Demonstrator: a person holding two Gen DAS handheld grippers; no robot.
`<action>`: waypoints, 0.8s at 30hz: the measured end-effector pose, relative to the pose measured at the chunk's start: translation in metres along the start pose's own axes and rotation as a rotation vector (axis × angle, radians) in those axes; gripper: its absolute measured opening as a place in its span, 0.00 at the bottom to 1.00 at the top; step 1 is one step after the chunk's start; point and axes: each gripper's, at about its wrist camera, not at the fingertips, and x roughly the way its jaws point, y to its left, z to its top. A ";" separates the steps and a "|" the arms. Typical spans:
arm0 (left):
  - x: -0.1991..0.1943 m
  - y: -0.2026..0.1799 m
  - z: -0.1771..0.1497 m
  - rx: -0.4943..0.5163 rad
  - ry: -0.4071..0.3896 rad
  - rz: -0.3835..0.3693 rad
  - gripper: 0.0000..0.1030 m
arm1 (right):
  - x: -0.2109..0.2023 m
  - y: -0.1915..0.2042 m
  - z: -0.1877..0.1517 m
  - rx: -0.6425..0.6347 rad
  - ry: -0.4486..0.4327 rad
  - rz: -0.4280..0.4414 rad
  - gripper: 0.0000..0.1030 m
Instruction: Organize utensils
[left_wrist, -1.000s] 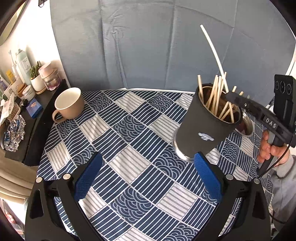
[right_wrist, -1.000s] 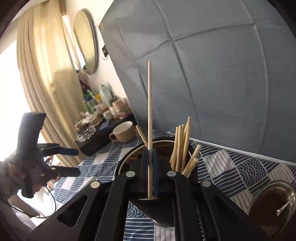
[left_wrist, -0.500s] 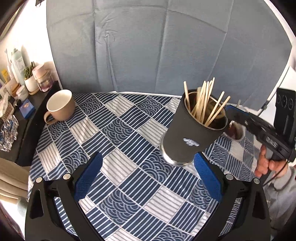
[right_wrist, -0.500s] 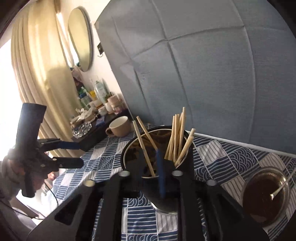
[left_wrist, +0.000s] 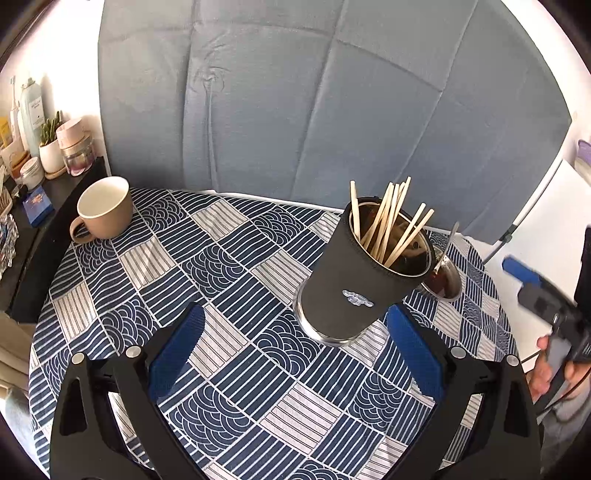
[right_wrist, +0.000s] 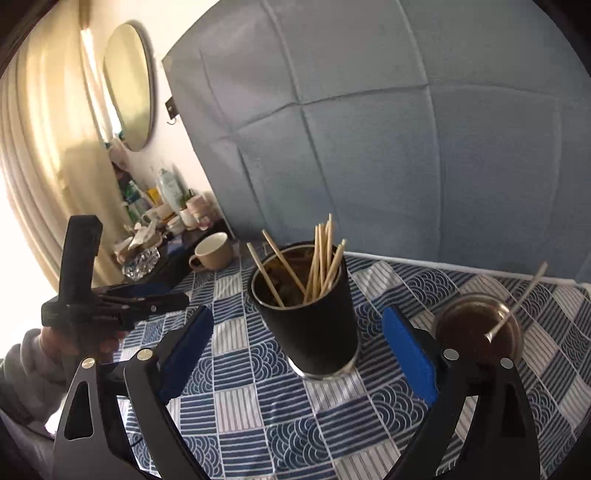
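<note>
A black tumbler (left_wrist: 354, 284) with a steel rim stands on the patterned tablecloth (left_wrist: 229, 266) and holds several wooden chopsticks (left_wrist: 388, 221). It also shows in the right wrist view (right_wrist: 314, 325), chopsticks (right_wrist: 321, 262) leaning inside. My left gripper (left_wrist: 295, 339) is open and empty, just in front of the tumbler. My right gripper (right_wrist: 295, 347) is open and empty, with the tumbler between and beyond its fingers, not touching. The right gripper appears blurred at the right edge of the left wrist view (left_wrist: 543, 295).
A beige mug (left_wrist: 103, 210) stands at the table's far left. A small bowl of dark liquid with a spoon (right_wrist: 480, 328) sits right of the tumbler. A dark side shelf (left_wrist: 22, 192) holds jars and bottles. A blue backdrop (left_wrist: 314, 110) stands behind the table.
My right gripper let go of the chopstick it held over the tumbler, opened and drew back. The chopstick now sits in the tumbler. My left gripper backed off slightly.
</note>
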 end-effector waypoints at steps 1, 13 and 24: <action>-0.002 0.002 0.000 -0.017 0.004 -0.006 0.94 | 0.001 0.001 -0.004 0.000 0.016 -0.027 0.89; -0.033 0.004 -0.002 0.040 -0.039 0.084 0.94 | -0.012 0.007 -0.039 0.118 0.083 -0.223 0.92; -0.066 -0.012 -0.021 0.055 -0.005 0.086 0.94 | -0.067 0.035 -0.056 0.243 0.124 -0.283 0.92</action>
